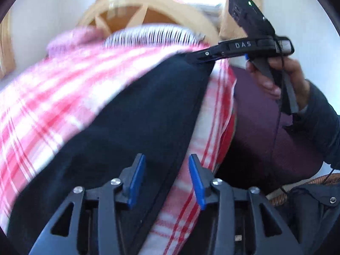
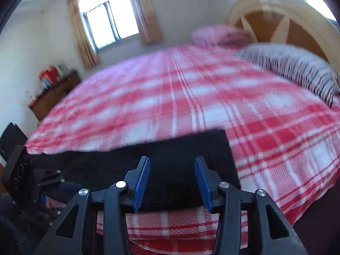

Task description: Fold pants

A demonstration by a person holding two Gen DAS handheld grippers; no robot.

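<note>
Dark navy pants lie stretched along the near edge of a bed with a red and white plaid cover. My left gripper is open just above the pants' near end, with nothing between its blue pads. In the left wrist view my right gripper sits at the pants' far end. In the right wrist view my right gripper is open over the dark pants, fingers apart and empty. The left gripper's body shows at the far left.
A striped pillow and a pink pillow lie at the wooden headboard. A window with curtains and a low wooden cabinet stand beyond the bed. The person's maroon-clad body is beside the bed edge.
</note>
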